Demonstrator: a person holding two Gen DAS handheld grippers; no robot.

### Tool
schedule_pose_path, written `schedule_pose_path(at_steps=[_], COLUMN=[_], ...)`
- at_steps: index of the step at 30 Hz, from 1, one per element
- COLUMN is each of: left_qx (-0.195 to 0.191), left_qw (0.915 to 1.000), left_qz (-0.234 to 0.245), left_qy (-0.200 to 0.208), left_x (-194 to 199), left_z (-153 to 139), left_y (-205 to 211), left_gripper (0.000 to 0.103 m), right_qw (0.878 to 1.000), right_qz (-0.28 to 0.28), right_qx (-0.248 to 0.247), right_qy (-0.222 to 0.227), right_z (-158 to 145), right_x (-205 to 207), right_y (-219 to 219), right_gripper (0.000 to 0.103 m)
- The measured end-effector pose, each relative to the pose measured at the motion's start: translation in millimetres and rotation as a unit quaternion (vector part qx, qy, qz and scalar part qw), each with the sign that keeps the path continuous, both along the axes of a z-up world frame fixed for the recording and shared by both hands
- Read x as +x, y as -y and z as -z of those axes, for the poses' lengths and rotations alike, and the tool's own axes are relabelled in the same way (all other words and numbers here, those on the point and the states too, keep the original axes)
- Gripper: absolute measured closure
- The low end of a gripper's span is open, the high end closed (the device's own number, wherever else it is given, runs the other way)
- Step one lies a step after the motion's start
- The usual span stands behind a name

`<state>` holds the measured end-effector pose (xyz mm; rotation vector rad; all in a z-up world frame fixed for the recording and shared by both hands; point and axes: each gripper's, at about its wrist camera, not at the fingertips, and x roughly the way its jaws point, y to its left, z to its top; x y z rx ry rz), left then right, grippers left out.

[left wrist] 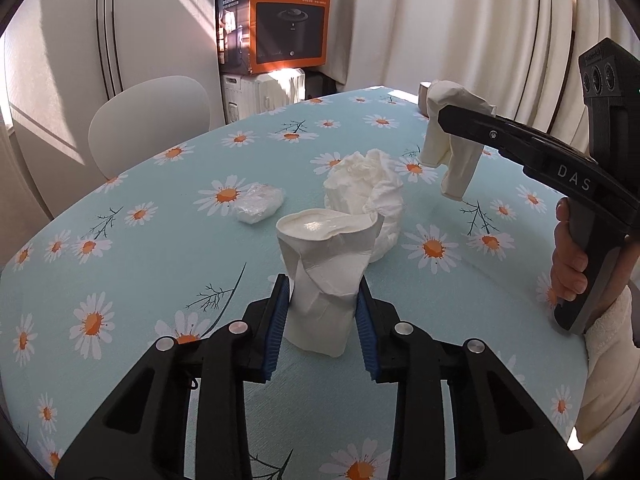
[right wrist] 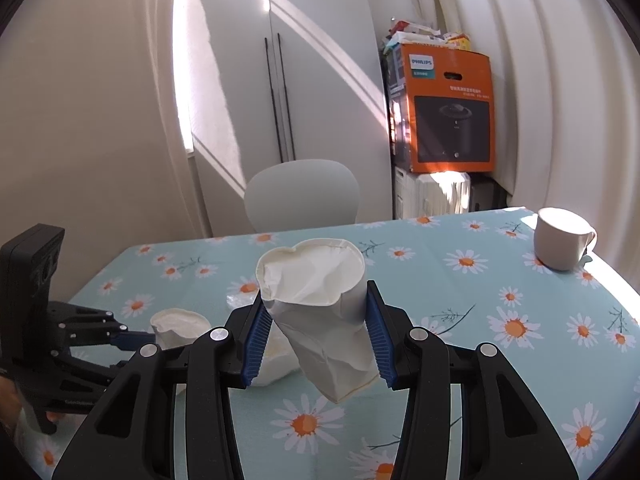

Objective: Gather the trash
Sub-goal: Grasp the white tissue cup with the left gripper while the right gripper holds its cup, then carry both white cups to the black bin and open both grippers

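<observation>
Honestly, both grips look a little chancy. On the left, the left gripper (left wrist: 322,322) has its blue pads (left wrist: 280,326) squeezed onto the lower half of a crumpled paper cup (left wrist: 326,280), whose base seems to sit on the daisy tablecloth (left wrist: 140,280); the cup is already creased, so I'd guess more pressure just folds it flat and it slithers out. Behind it, a plastic-wrapped wad (left wrist: 260,202) and a crumpled tissue heap (left wrist: 366,196) lie untouched on the cloth, near enough to be knocked aside by a careless swing. To the right, the right gripper (right wrist: 318,334) pinches a second crushed paper cup (right wrist: 320,312), tilted and lifted clear of the table. That slant worries me: it could twist loose. A white mug (right wrist: 562,238) stands well apart.
</observation>
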<state>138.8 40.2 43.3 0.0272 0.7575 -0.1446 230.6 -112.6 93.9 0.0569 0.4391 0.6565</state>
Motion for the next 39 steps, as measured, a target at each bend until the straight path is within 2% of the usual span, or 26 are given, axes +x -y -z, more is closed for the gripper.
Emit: schedule_pose_path(at_steps=[4,6,7,17,21,27,35,39], left_qx=[0.011,0.015,0.015,0.015,-0.009,-0.040,-0.036,-0.041], left_qw=[0.9999,0.9999,0.9999,0.9994,0.9990,0.9965,0.9932,0.9919], left_qz=[-0.001,-0.001,-0.001,-0.024,-0.025,-0.024,0.004,0.028], left_qy=[0.005,0.007,0.007,0.022,0.036,0.069,0.111,0.117], left_x=[-13.8,-21.3,-24.9,-70.9,-93.1,-125.6,-161.3,-168.7], left_z=[-4.3,-6.5,-7.8,-9.8,-13.2,-13.3,-18.0,-18.8], left_y=[0.2,0.5,0.1,-10.4,-17.5,-27.6,-10.6,3.7], left_gripper=[0.071,0.085,0.085,0.085,0.085,0.085,0.085,0.085], right_qw=[1.000,1.000,1.000,0.999,0.999,0.997,0.994,0.994], right_qz=[0.001,0.000,-0.001,-0.017,-0.027,-0.046,-0.059,-0.048], right_qx=[-0.001,-0.002,-0.002,-0.008,0.023,0.051,0.082,0.093], right_qy=[0.000,0.001,0.003,0.028,-0.006,-0.027,-0.032,-0.021], right_z=[0.4,0.4,0.4,1.8,0.3,-1.2,-2.1,3.0], right_x=[0.5,-0.9,-1.3,-12.2,-21.5,-56.0,-106.1,-128.8], right_y=[0.1,0.0,-0.1,-6.2,-2.8,1.0,17.1,31.5], right_gripper=[0.061,0.061,0.061,0.061,0.061,0.061,0.061,0.061])
